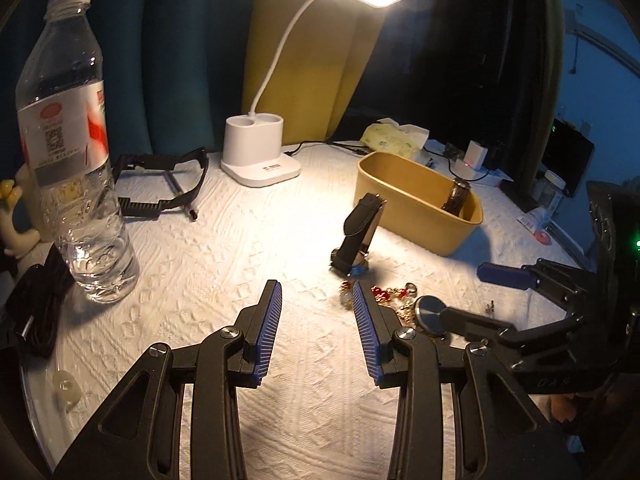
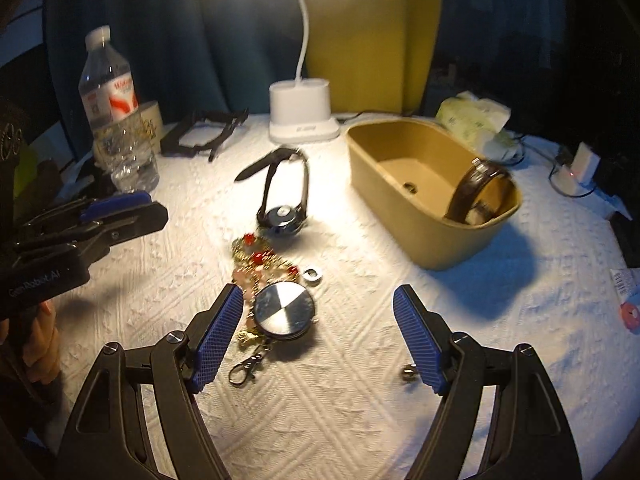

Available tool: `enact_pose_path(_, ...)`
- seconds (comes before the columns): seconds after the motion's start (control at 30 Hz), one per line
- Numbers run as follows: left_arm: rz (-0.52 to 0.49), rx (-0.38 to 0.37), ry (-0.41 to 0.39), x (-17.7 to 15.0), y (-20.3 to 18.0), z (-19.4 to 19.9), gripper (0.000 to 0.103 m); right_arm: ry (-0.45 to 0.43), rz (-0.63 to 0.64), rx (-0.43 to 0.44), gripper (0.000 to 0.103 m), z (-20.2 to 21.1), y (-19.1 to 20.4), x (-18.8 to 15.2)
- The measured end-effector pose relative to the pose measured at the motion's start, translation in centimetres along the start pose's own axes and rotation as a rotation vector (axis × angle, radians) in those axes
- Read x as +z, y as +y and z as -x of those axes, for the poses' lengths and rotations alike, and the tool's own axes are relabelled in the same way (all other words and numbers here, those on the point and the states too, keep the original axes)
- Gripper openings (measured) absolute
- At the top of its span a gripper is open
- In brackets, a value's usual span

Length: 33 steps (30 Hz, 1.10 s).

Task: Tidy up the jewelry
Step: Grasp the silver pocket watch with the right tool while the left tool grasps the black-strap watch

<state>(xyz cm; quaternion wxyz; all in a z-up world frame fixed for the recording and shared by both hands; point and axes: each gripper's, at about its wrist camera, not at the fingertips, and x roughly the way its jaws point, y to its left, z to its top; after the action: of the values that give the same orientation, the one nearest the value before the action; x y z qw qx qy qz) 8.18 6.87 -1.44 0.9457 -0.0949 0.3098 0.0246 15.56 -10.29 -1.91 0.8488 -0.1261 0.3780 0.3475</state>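
Note:
A tan oval bin [image 2: 400, 220] [image 1: 408, 208] stands on the white cloth and holds a brown-strap watch [image 2: 476, 192] [image 1: 456, 196] and a small ring [image 2: 410, 187]. A black-strap watch [image 2: 284, 200] [image 1: 356, 236] stands on the cloth left of the bin. In front of it lies a tangle of gold and red chain jewelry [image 2: 260, 264] [image 1: 384, 294], a round silver watch face [image 2: 285, 310] [image 1: 430, 314], a small silver ring [image 2: 312, 274] and a clasp [image 2: 242, 370]. My right gripper [image 2: 318, 336] is open around the watch face. My left gripper [image 1: 317, 320] is open and empty, left of the jewelry.
A water bottle [image 1: 72, 152] [image 2: 116, 120] stands at the left. A white desk lamp [image 1: 258, 152] [image 2: 300, 112] stands at the back, with a black frame [image 1: 160, 184] beside it. A tissue pack [image 2: 476, 120] and chargers lie behind the bin. A small stud [image 2: 408, 372] lies by my right finger.

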Motion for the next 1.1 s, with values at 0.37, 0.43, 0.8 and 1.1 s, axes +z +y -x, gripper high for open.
enact_pose_path(0.37,0.036,-0.014,0.025,-0.2,1.2,-0.8,0.039,0.093,0.009,0.015,0.048,-3.0,1.2,-0.2)
enact_pose_path(0.43,0.044,-0.012,0.028,-0.2,1.3,-0.9,0.039,0.092,0.005,0.03,0.04,-2.8,1.1,-0.1)
enact_pose_path(0.8,0.029,0.021,0.034,-0.3,0.7,-1.0,0.039,0.04,0.008,0.034,0.04,-0.9,0.8,-0.2)
enact_pose_path(1.1,-0.008,0.049,0.041,0.0,-0.6,-1.3,0.039,-0.003,-0.032,0.027,0.04,0.9,-1.4,-0.5)
